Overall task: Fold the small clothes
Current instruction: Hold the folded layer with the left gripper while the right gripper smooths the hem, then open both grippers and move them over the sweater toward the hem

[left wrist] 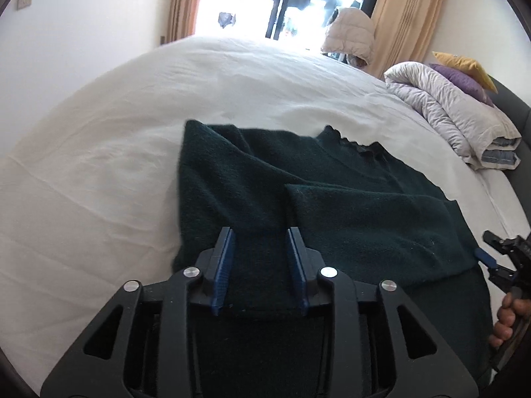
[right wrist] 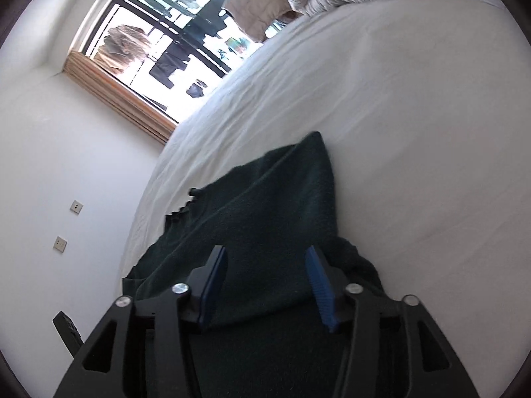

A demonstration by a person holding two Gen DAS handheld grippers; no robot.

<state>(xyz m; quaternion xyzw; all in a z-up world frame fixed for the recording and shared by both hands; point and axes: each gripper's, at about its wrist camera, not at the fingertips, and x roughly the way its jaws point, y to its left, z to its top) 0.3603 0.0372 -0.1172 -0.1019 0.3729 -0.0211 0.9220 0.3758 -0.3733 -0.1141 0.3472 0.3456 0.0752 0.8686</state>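
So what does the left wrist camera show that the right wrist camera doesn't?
Only the left wrist view shows the purple pillow, the yellow pillow and the person's hand on the right gripper's handle. Only the right wrist view shows the right gripper from behind, jaws open over the cloth. Both show the dark green garment on the white bed sheet, the rolled grey duvet and the window.

A home bedroom: bed (left wrist: 232, 76), folded quilt (left wrist: 458, 116), curtains (left wrist: 408, 13)
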